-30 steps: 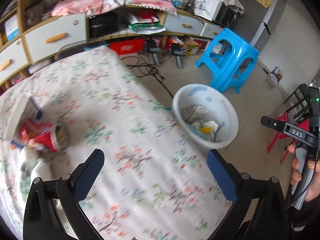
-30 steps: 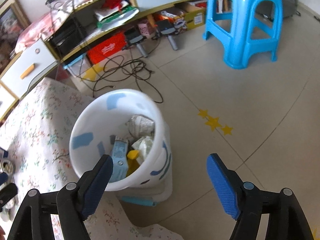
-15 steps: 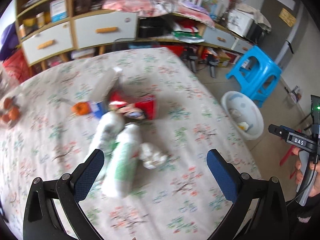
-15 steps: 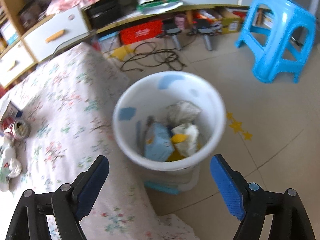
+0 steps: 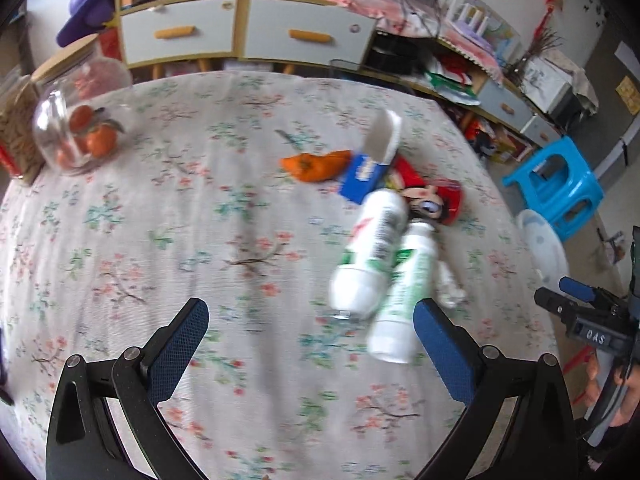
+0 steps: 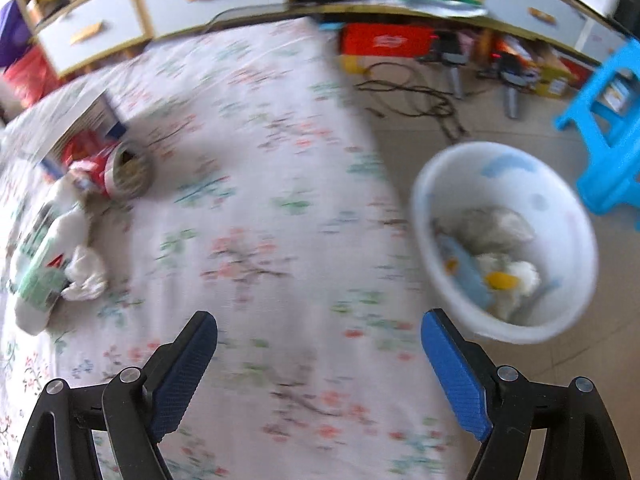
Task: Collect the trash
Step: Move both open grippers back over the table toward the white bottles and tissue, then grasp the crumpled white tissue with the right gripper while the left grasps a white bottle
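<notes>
Trash lies in a heap on the floral tablecloth (image 5: 160,220): two white and green bottles (image 5: 372,256), a crumpled tissue (image 5: 450,288), a red can (image 5: 434,200), a blue and white carton (image 5: 370,160) and orange peel (image 5: 316,165). My left gripper (image 5: 310,344) is open and empty above the cloth, near the bottles. My right gripper (image 6: 320,368) is open and empty over the table's edge, left of the white trash bin (image 6: 504,240), which holds paper and a carton. In the right wrist view the bottles (image 6: 40,264), tissue (image 6: 84,276) and can (image 6: 120,168) lie far left.
A glass jar (image 5: 76,128) with orange fruit stands at the table's far left. A blue stool (image 5: 556,184) stands on the floor beyond the bin (image 5: 540,244). Cabinets with drawers (image 5: 240,36) and cables (image 6: 420,100) line the back wall. The right gripper's body (image 5: 592,328) shows at right.
Both grippers swung left, from the bin towards the table. The trash heap now sits further right in the left view. The bin slid to the right in the right view. Both stayed open.
</notes>
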A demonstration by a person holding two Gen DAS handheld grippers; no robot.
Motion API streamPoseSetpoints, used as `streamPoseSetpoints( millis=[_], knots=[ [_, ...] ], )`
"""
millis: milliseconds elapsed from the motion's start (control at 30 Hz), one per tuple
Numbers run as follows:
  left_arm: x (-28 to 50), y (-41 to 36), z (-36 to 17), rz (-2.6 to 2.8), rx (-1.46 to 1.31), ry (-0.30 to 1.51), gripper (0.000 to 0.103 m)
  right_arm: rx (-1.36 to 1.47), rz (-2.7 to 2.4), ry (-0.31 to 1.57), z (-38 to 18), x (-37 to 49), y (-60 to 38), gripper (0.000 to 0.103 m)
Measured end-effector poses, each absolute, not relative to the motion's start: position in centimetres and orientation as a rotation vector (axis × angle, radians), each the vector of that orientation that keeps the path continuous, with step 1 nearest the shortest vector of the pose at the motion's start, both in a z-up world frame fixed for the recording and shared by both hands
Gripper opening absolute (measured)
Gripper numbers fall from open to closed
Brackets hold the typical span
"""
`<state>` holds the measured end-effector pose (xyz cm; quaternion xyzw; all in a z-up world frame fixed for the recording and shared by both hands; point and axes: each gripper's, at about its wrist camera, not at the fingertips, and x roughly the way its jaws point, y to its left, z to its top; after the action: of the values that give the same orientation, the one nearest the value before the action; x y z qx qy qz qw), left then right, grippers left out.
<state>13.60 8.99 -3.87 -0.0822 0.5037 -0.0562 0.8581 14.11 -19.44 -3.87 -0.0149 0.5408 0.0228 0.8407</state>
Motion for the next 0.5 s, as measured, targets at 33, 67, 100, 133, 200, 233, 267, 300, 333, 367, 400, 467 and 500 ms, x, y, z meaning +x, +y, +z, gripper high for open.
streamPoseSetpoints(
  millis=[33,67,100,133,200,233,267,300,333,367,400,467,500],
  knots=[
    [13.7,9.5,-4.2,-0.104,-0.166,1.064,0.103,-0.047,0.068,1.152,-4.3,14.3,-18.3,0.087],
    [13.8,9.9,-4.4,-0.097,-0.167,1.07,0.103,-0.059,0.085,1.16,-4.6,14.5,-17.3,0.087],
    [13.9,10.2,-4.6,-0.092,-0.171,1.074,0.103,-0.071,0.105,1.17,-5.0,14.7,-16.4,0.087],
    [14.0,10.6,-4.8,-0.088,-0.179,1.078,0.103,-0.084,0.136,1.185,-5.6,14.9,-15.1,0.087],
    [14.2,11.1,-5.1,-0.078,-0.179,1.081,0.103,-0.099,0.179,1.207,-6.4,15.1,-13.5,0.087],
    [14.4,11.2,-5.2,-0.073,-0.173,1.082,0.103,-0.106,0.197,1.215,-6.9,15.3,-12.7,0.087],
    [14.6,11.2,-5.3,-0.073,-0.17,1.082,0.103,-0.117,0.213,1.221,-7.3,15.4,-11.9,0.087],
    [14.8,11.2,-5.4,-0.075,-0.168,1.082,0.103,-0.128,0.223,1.224,-7.7,15.6,-11.2,0.087],
    [15.0,11.0,-5.5,-0.081,-0.168,1.081,0.103,-0.134,0.229,1.226,-8.0,15.7,-10.7,0.087],
    [15.1,10.9,-5.5,-0.086,-0.168,1.08,0.103,-0.138,0.238,1.226,-8.4,15.8,-10.1,0.087],
    [15.4,10.7,-5.5,-0.096,-0.168,1.078,0.103,-0.135,0.244,1.225,-8.6,16.0,-9.7,0.087],
    [15.8,10.3,-5.6,-0.109,-0.17,1.079,0.103,-0.137,0.236,1.195,-8.9,16.3,-9.0,0.087],
    [16.1,10.1,-5.7,-0.113,-0.17,1.081,0.103,-0.139,0.238,1.181,-9.0,16.4,-8.8,0.087]
  ],
)
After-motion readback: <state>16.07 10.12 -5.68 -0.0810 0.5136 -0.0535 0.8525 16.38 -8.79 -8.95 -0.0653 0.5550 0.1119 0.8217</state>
